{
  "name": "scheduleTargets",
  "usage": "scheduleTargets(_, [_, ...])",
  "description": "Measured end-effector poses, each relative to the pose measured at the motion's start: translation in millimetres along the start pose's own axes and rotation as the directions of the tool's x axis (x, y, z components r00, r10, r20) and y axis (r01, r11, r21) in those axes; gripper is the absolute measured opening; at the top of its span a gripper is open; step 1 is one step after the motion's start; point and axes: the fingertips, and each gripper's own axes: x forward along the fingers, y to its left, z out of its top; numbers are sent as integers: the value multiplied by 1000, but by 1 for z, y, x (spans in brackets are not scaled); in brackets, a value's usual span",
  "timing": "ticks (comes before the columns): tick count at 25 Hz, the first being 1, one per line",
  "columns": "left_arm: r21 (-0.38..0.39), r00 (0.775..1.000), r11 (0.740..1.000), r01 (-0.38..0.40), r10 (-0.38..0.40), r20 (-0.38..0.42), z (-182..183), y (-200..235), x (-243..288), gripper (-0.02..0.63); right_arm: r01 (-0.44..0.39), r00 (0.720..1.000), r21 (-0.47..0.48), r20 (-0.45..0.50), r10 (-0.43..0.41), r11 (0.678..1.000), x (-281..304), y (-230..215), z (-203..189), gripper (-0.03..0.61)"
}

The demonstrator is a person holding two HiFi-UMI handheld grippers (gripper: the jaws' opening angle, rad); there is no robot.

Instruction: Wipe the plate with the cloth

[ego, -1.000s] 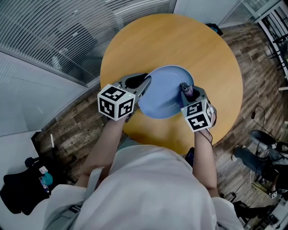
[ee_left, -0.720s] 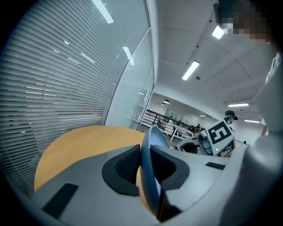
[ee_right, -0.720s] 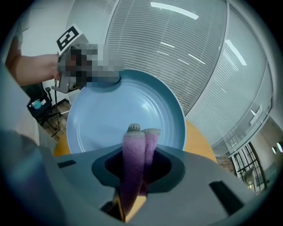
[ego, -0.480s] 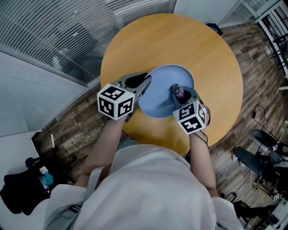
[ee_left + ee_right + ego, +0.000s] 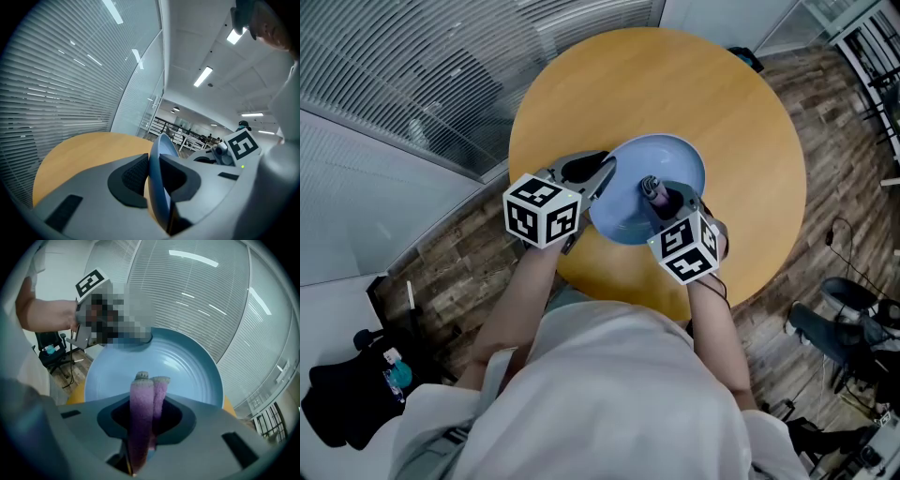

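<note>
A light blue plate (image 5: 649, 178) is held tilted above the round wooden table (image 5: 675, 84). My left gripper (image 5: 598, 180) is shut on the plate's left rim (image 5: 157, 159), which stands edge-on between the dark pads (image 5: 133, 176). A folded purple cloth (image 5: 145, 404) sticks up between the jaws of my right gripper (image 5: 654, 192), which is shut on it. The cloth's tip (image 5: 651, 186) rests against the plate's face (image 5: 159, 362) near its middle. In the right gripper view the left gripper's marker cube (image 5: 91, 283) shows at the plate's far rim.
A glass wall with blinds (image 5: 441, 66) runs along the left. Wood-plank floor (image 5: 825, 169) surrounds the table. A black office chair and gear (image 5: 347, 394) stand at the lower left, and cables and equipment (image 5: 853, 328) at the lower right.
My right gripper has slid the cloth leftwards across the plate, from near its right rim towards the middle. The left gripper and plate have stayed still.
</note>
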Motion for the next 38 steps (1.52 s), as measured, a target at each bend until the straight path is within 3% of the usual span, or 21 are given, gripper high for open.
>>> scheduleTargets(9, [-4, 1000, 1000, 0, 0, 0, 1, 0, 0, 57, -61, 996, -58, 64, 65, 996, 4, 22, 26, 106])
scheduleTargets(18, [-1, 1000, 1000, 7, -7, -5, -3, -1, 4, 58, -125, 984, -47, 121, 130, 991, 9, 41, 39, 106])
scheduleTargets(32, [-11, 999, 999, 34, -34, 3, -3, -12, 7, 58, -267, 938, -63, 210, 275, 962, 6, 78, 59, 106])
scheduleTargets(38, [-15, 999, 999, 30, -30, 15, 1, -9, 6, 57, -318, 926, -88, 184, 330, 944, 5, 86, 56, 106])
